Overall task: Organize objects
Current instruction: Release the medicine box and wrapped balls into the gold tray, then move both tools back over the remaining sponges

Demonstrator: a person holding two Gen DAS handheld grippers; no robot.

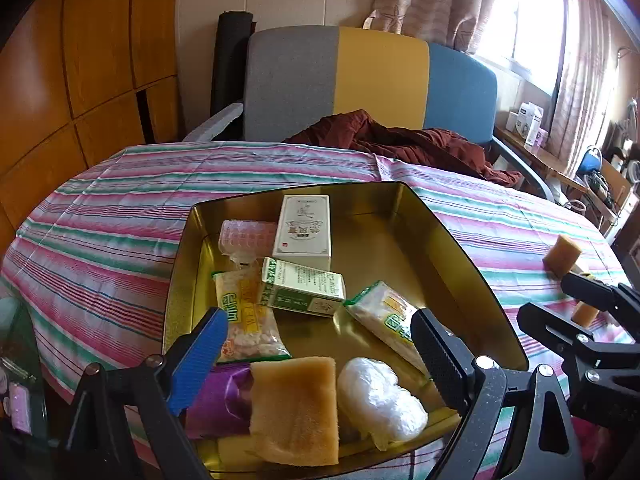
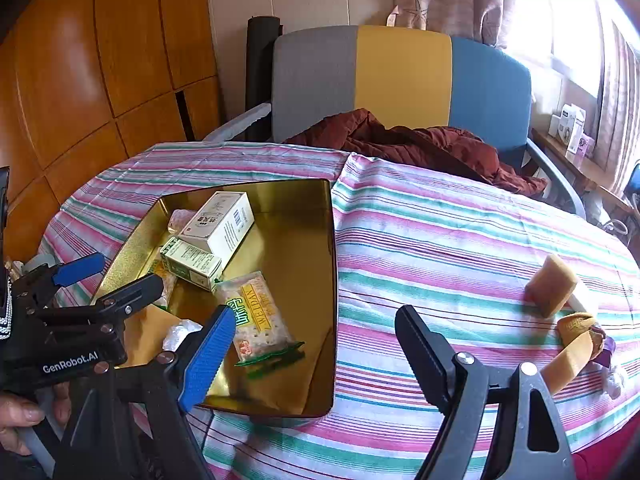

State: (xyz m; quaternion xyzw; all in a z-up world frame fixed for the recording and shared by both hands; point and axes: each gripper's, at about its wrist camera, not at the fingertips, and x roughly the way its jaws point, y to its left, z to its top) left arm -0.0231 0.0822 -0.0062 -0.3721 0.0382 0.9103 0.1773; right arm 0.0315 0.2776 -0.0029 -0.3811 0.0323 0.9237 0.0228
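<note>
One cracker packet (image 2: 258, 316) reads "WEIDAN"

The left gripper (image 1: 320, 340) hangs with its jaws spread wide, nothing between them. The right gripper (image 2: 316, 340) is likewise wide open and empty, just to the left one's right. A bare hand (image 2: 24, 420) grips the left gripper's handle from below.

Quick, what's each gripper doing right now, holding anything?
Left gripper: open, empty, over the gold tin.
Right gripper: open, empty, over the striped tablecloth.
</note>
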